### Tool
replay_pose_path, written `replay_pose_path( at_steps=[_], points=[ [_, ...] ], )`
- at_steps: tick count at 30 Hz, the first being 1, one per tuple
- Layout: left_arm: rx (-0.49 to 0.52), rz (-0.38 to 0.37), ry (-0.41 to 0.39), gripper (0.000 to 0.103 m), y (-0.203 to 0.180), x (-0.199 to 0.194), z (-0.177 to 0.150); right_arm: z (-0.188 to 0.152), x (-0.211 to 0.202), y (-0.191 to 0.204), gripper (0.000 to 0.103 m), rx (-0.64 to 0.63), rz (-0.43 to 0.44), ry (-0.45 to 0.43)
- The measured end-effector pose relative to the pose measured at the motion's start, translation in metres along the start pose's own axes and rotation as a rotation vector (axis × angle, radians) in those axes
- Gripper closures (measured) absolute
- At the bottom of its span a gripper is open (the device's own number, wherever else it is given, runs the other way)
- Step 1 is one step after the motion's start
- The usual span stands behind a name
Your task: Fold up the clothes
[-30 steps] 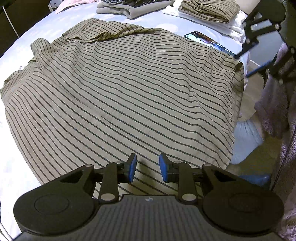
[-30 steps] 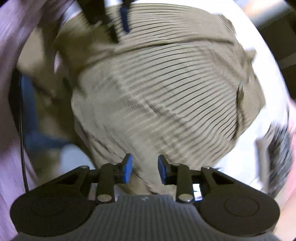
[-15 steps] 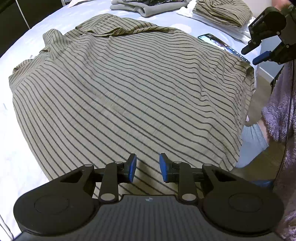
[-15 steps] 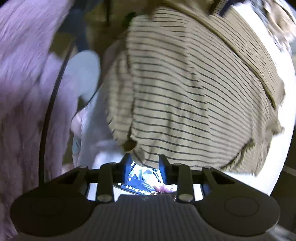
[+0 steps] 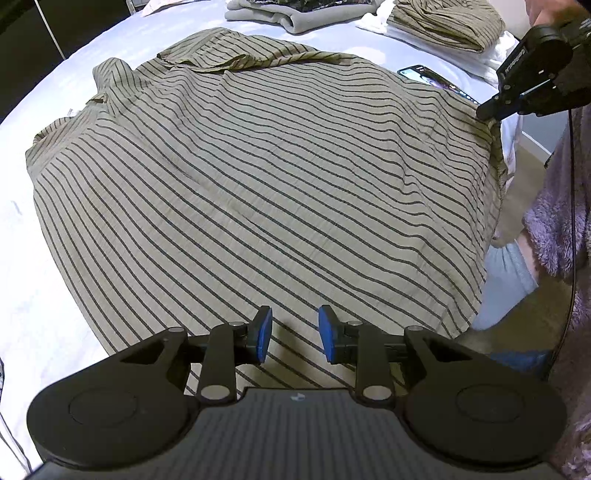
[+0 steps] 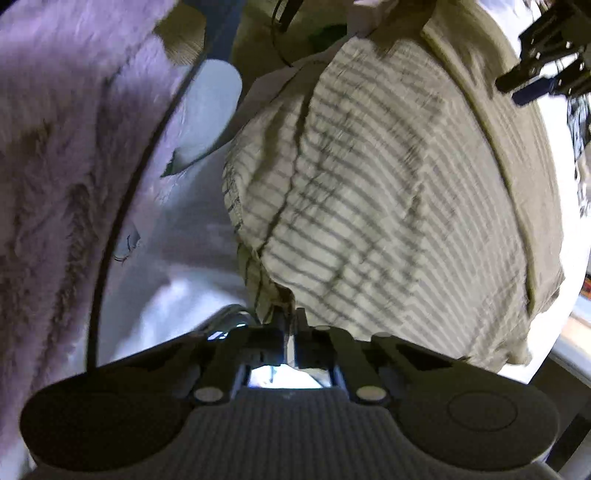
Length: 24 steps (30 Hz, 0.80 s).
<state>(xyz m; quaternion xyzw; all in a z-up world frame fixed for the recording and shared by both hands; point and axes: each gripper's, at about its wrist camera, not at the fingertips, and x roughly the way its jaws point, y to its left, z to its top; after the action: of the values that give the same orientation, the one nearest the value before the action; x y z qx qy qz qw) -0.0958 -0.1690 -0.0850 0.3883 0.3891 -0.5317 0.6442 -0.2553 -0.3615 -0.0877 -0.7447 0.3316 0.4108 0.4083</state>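
A tan shirt with dark stripes (image 5: 258,177) lies spread flat on a pale blue bed (image 5: 22,280). My left gripper (image 5: 294,334) hovers open over its near hem, blue pads apart, nothing between them. At the shirt's far right edge my right gripper (image 5: 485,112) pinches the fabric. In the right wrist view the right gripper (image 6: 290,317) is shut on a corner of the striped shirt (image 6: 369,206), which bunches into folds at the fingertips. The left gripper (image 6: 532,79) shows there at the top right.
Folded clothes are stacked at the bed's far side: a grey pile (image 5: 295,14) and a striped piece on white cloth (image 5: 447,22). A phone (image 5: 432,79) with a lit screen lies beside the shirt. A person's fuzzy purple sleeve (image 5: 561,221) is at the right, over the floor.
The right gripper came down to the shirt's right edge and shut on the fabric; it was open before. The left gripper drew back slightly, staying open.
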Motion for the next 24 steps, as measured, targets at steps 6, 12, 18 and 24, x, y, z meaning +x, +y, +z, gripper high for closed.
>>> replay_pose_path(
  at_steps=[6, 12, 18, 24],
  points=[
    [-0.010, -0.003, -0.025, 0.078, 0.002, -0.007, -0.003, 0.011, -0.016, -0.031, 0.100, -0.101, -0.044, -0.012],
    [-0.020, -0.002, -0.044, 0.078, 0.004, -0.013, -0.010, 0.032, -0.028, -0.053, 0.101, -0.191, -0.079, -0.042],
    [-0.025, -0.003, -0.056, 0.077, 0.006, -0.019, -0.016, 0.056, -0.034, -0.072, 0.101, -0.245, -0.107, -0.111],
    [-0.055, 0.001, -0.060, 0.077, 0.012, -0.022, -0.019, 0.084, -0.033, -0.092, 0.101, -0.257, -0.154, -0.187]
  ],
)
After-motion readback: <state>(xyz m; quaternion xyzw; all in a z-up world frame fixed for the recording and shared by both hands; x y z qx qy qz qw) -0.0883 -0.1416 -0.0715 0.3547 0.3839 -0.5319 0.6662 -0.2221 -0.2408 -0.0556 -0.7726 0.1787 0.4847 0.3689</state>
